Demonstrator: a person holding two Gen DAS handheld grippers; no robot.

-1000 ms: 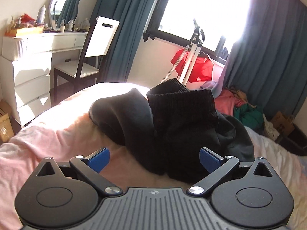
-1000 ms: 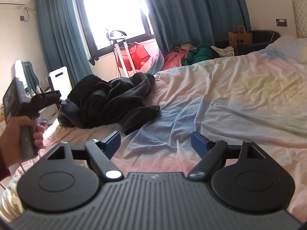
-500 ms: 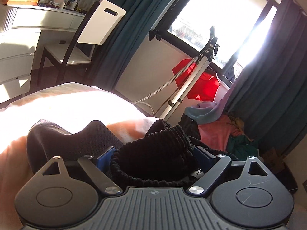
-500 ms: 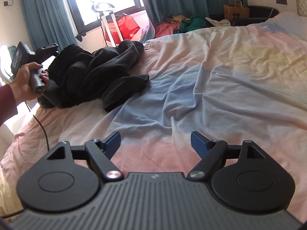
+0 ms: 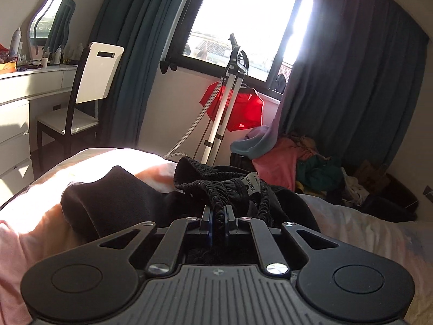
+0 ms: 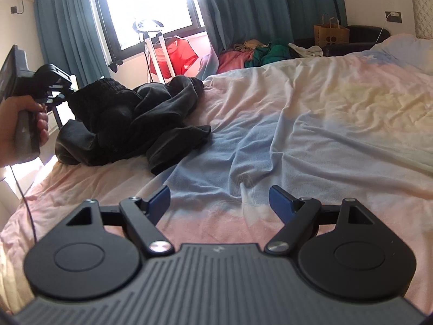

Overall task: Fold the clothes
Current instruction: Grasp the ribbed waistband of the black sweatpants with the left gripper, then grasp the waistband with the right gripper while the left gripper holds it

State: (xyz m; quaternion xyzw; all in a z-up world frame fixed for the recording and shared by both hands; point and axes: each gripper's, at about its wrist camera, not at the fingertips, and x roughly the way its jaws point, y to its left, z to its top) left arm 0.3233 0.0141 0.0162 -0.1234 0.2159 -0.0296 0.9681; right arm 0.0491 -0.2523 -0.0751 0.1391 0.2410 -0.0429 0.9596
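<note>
A heap of black clothes lies crumpled on the left part of the bed. In the left wrist view my left gripper is shut on the ribbed elastic waistband of the black garment, whose white label shows just beyond the pads. The right wrist view shows that same left gripper, held by a hand, at the heap's left end. My right gripper hovers open over bare bedsheet, well to the right of the clothes, with nothing between its fingers.
The bed has a rumpled pink, blue and yellow sheet. Beyond its far edge stand a garment steamer with a red shirt, a pile of coloured clothes, teal curtains, a chair and a white dresser.
The left gripper went from wide open in front of the clothes to shut on the black waistband, then lifted it slightly. The right gripper drifted a little lower over the sheet and stayed open.
</note>
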